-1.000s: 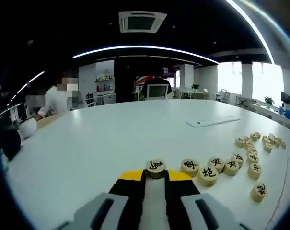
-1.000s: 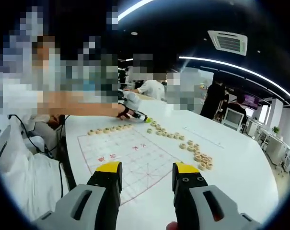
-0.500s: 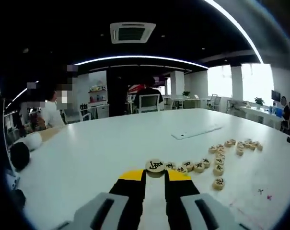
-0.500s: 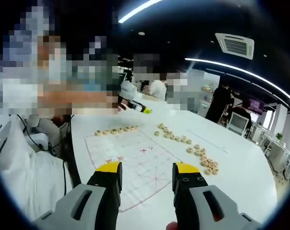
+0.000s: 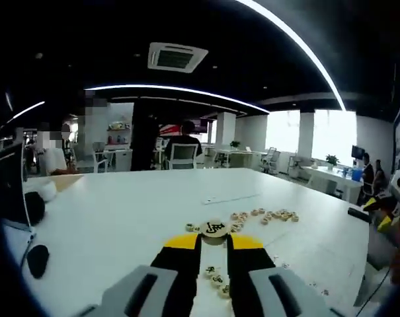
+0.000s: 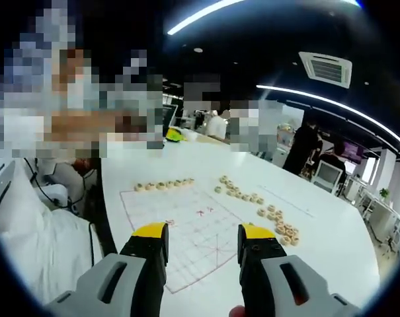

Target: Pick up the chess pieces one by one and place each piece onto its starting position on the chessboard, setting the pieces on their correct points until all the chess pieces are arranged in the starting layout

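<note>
left gripper (image 5: 213, 239) clamped on chess piece (image 5: 214, 229) above table (image 5: 120, 205) | piece: round pale wooden disc, black character on top | right gripper (image 6: 202, 243) jaws apart, nothing between, over chessboard (image 6: 186, 228) | loose pieces (image 6: 274, 221) beside board

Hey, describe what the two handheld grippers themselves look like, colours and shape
Both look alike. The left gripper has two black jaws with yellow tips, rising from rounded light-grey housings that each carry a dark slot. The right gripper shows the same yellow-capped black jaws on grey bodies, with small screw holes visible on one jaw's face. No cables or sleeves are visible on either.
</note>
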`<state>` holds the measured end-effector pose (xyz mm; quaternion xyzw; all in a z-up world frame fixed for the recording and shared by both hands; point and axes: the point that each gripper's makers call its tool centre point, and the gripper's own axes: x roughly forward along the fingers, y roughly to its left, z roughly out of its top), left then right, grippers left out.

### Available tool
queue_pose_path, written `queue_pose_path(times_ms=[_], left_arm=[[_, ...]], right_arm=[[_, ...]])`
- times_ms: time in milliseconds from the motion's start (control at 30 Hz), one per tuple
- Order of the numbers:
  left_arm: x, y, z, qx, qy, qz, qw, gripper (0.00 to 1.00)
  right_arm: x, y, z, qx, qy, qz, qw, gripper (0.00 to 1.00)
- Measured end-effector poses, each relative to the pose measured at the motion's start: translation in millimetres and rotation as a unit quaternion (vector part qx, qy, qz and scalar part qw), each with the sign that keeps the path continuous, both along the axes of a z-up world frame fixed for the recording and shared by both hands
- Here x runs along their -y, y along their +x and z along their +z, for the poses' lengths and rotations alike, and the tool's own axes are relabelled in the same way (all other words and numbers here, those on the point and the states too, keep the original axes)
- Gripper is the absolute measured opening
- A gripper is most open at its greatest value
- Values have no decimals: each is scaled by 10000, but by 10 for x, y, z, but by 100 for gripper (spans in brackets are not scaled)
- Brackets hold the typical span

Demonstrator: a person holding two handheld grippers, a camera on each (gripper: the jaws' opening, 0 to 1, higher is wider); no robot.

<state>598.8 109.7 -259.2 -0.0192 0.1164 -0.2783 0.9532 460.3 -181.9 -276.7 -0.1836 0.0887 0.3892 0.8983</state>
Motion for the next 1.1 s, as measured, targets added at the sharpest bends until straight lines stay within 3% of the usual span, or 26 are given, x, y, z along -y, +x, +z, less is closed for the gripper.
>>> queue_pose_path(times_ms=[200, 367, 633, 700, 867, 1100], left_arm=[[258, -624, -74, 8, -21, -559, 9984, 18], [375, -980, -291, -147, 100, -932, 9955, 18], [226, -1146, -744, -551, 180, -989, 9934, 18], [172, -1219, -936, -760, 260, -1171, 9899, 18], [124, -1279, -1056, -809, 338, -1294, 9877, 18], [200, -1428, -1327, -981, 854, -1707, 9767, 18]], right_arm=[[-44, -31, -4, 2, -31, 60, 10000, 43], [-45, -55, -10, -16, -49, 87, 9999, 43], [-51, -80, -44, -84, -80, 156, 9998, 46], [-61, -80, -51, -98, -74, 174, 9998, 46], [-68, -79, -60, -106, -92, 182, 9997, 46], [-75, -74, -73, -126, -101, 179, 9997, 46]])
